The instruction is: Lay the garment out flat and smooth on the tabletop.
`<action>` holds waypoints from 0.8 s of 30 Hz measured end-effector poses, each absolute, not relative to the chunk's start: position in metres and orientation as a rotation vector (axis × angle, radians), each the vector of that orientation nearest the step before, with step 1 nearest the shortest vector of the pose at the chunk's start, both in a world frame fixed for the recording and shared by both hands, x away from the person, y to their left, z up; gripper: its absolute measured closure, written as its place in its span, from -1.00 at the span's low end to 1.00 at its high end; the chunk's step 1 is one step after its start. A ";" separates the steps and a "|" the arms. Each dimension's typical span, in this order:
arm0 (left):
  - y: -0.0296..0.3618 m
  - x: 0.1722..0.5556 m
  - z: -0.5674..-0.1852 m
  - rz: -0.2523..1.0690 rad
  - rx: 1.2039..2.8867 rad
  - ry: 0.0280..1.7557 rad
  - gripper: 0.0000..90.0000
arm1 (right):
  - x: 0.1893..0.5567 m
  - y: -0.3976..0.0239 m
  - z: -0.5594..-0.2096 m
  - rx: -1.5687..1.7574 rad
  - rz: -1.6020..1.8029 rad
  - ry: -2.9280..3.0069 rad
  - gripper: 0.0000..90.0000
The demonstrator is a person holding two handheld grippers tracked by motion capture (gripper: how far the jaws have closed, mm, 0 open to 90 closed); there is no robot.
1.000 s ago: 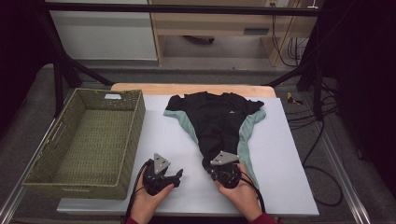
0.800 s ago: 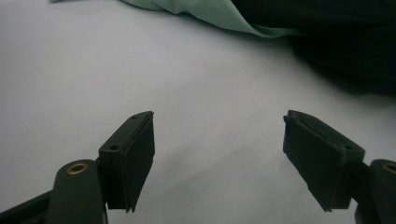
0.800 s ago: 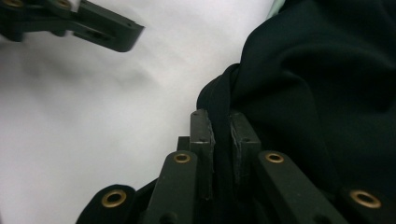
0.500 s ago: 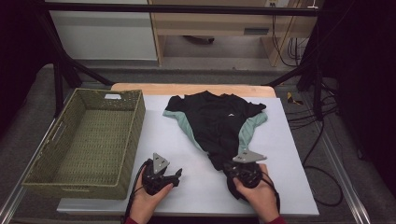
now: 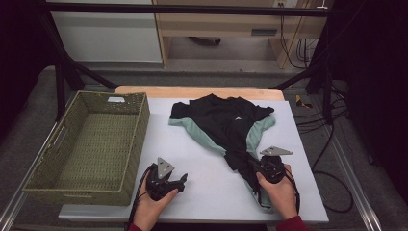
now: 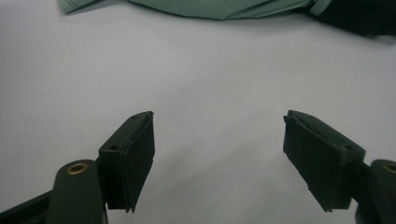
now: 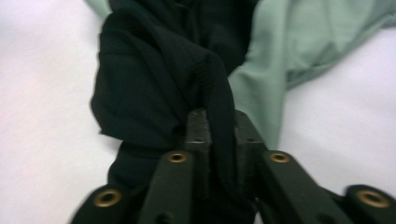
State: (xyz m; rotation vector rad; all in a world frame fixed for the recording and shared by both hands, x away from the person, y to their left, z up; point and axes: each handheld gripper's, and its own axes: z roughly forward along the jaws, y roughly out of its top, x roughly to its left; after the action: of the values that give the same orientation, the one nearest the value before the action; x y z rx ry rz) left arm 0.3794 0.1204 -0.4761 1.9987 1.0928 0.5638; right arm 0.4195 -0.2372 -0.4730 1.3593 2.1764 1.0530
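— While the right tongs [image 7: 219, 135] pinch a black fold of the shirt [image 5: 226, 125], jaws just easing a little, what step is this?
— Dragging it flat on the white surface [image 5: 202, 163], I'd judge. Left tongs [image 6: 218, 154] gape empty beside the basket [image 5: 86, 139]; next they should take the other hem.

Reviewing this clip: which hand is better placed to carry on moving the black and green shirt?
Right. The right gripper is pinched on a fold of the shirt; its jaws have just eased open slightly. The left gripper rests open on the bare table, apart from the cloth.
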 end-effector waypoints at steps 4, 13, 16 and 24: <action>0.120 0.379 -0.477 0.562 2.006 1.088 -0.45 | 0.412 -0.229 -0.467 1.316 1.071 2.189 0.30; 0.119 0.380 -0.478 0.558 2.015 1.087 -0.45 | 0.402 -0.209 -0.439 1.200 1.092 2.139 -0.19; 0.118 0.379 -0.478 0.558 2.018 1.087 -0.45 | 0.404 -0.200 -0.430 1.149 1.082 2.150 -0.19; 0.118 0.379 -0.478 0.557 2.021 1.085 -0.45 | 0.422 -0.171 -0.426 1.060 1.016 2.232 -0.04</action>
State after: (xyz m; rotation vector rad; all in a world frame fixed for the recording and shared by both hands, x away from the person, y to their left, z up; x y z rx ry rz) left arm 0.3793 0.1178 -0.4784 2.0214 1.0845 0.5567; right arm 0.4222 -0.1715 -0.4262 1.0598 2.2315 1.0165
